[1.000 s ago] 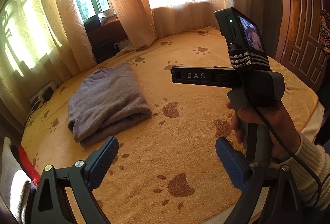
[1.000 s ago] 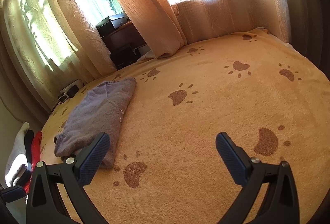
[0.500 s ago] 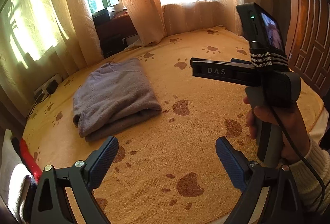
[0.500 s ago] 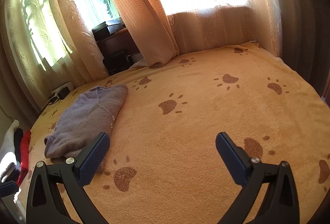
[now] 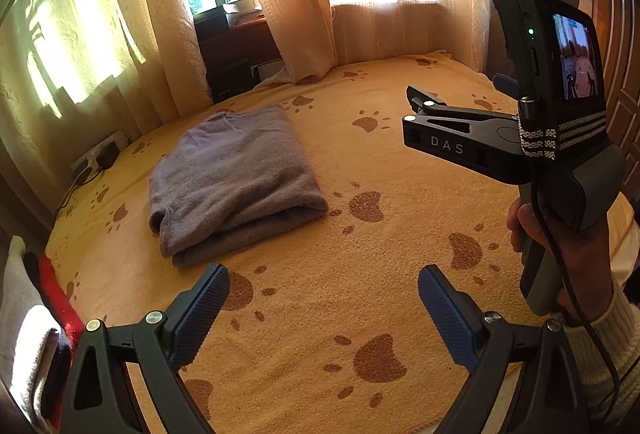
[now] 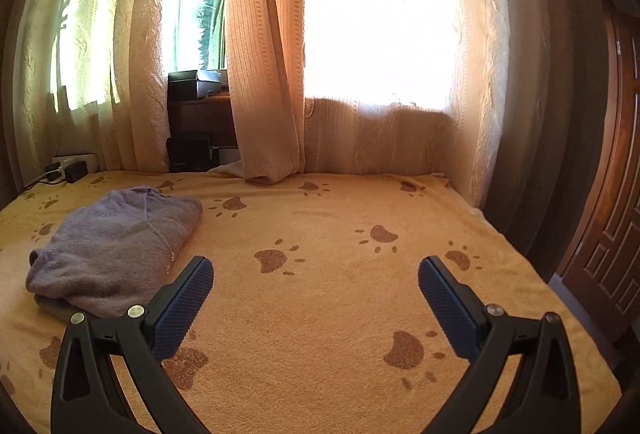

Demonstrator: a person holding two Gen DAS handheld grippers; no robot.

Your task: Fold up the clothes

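Both grippers, left (image 5: pixel 322 308) and right (image 6: pixel 316 298), hang spread and empty above the bed (image 6: pixel 340 290). The folded sweater (image 5: pixel 234 176) looks soft, light (likely floppy); pinch its thick folded edge.

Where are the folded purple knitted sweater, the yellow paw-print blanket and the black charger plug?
Folded purple knitted sweater (image 5: pixel 234 174): left wrist view, middle of its top layer.
Yellow paw-print blanket (image 6: pixel 340 294): right wrist view, bare central area.
Black charger plug (image 6: pixel 75 170): right wrist view, its body.
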